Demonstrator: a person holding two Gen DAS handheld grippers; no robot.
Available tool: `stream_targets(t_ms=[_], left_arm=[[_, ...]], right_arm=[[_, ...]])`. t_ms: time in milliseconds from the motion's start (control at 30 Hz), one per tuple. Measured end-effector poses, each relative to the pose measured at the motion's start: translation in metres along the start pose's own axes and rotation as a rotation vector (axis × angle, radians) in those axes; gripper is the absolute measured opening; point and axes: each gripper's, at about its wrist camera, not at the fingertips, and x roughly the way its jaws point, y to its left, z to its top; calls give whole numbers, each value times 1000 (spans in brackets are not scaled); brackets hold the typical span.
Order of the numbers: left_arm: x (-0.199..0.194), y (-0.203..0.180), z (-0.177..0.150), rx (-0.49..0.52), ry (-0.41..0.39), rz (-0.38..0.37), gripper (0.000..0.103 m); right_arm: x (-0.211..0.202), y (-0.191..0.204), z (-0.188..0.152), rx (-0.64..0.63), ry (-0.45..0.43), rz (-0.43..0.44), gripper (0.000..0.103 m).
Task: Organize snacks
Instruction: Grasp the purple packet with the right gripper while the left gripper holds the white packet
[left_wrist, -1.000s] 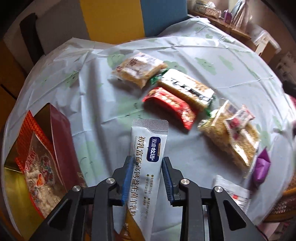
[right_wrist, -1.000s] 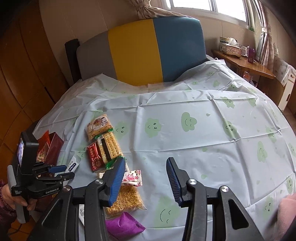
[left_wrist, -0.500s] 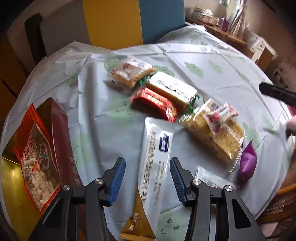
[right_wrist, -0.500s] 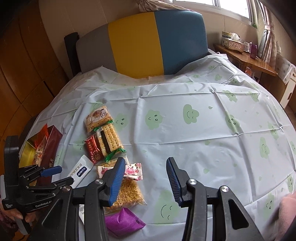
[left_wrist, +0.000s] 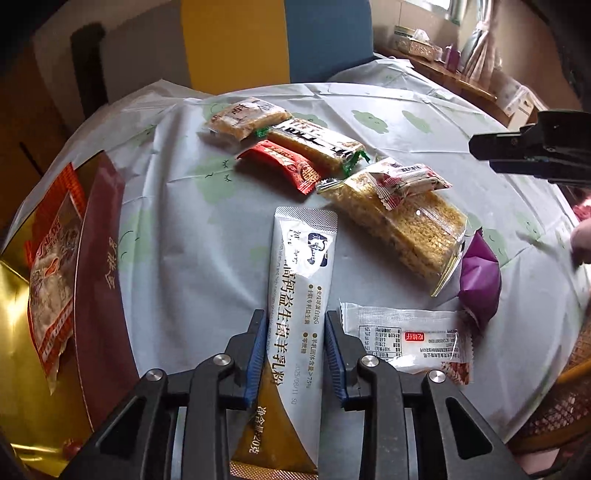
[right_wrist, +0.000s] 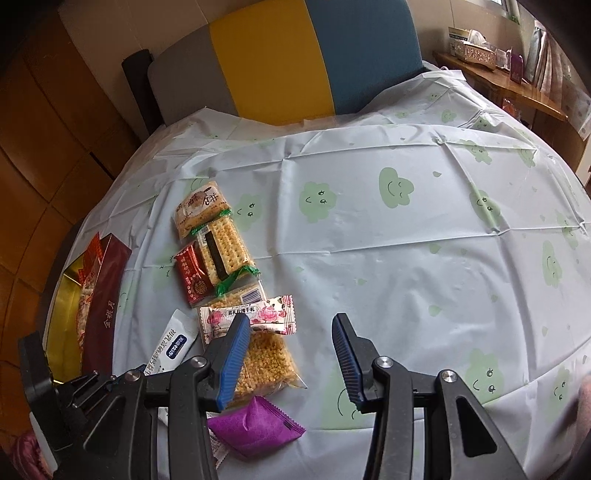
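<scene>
A long white milk-powder sachet (left_wrist: 299, 295) lies on the tablecloth between the jaws of my left gripper (left_wrist: 295, 347), which close on its sides. It also shows in the right wrist view (right_wrist: 173, 343). Other snacks lie nearby: a red packet (left_wrist: 284, 166), a cracker pack (left_wrist: 317, 144), a biscuit pack (left_wrist: 243, 118), a large rice-crisp pack (left_wrist: 406, 229) with a pink candy packet (left_wrist: 410, 182) on it, a purple packet (left_wrist: 480, 277) and a white packet (left_wrist: 406, 336). My right gripper (right_wrist: 288, 354) is open and empty above the rice-crisp pack (right_wrist: 262, 362).
An open red and gold box (left_wrist: 99, 258) with a snack bag (left_wrist: 51, 277) in it stands at the left table edge. A yellow, blue and grey chair back (right_wrist: 295, 62) is behind the table. The table's near edge is close to the grippers.
My left gripper was shut on the sachet, opened wide and let it lie on the table, and now has closed in on it again, lower down. The right gripper moved slightly nearer the snacks.
</scene>
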Motion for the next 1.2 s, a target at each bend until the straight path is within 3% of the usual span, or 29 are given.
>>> stream_targets(t_ms=[267,667,933,1200], left_arm=[[3,2,-1,-1,-41,-26,32],[1,6,-8,-16,-88,-52,32],[1,8,-8,-36,-91,-60,32],[1,7,-9,-40,-94,-58,32]], right_arm=[[13,-5,-6,40,70,18,47],[11,-13,-49,286,150,125,47],[13,-19,-75,427,119,153,47],[29,-7,-85,405,131,117,53]])
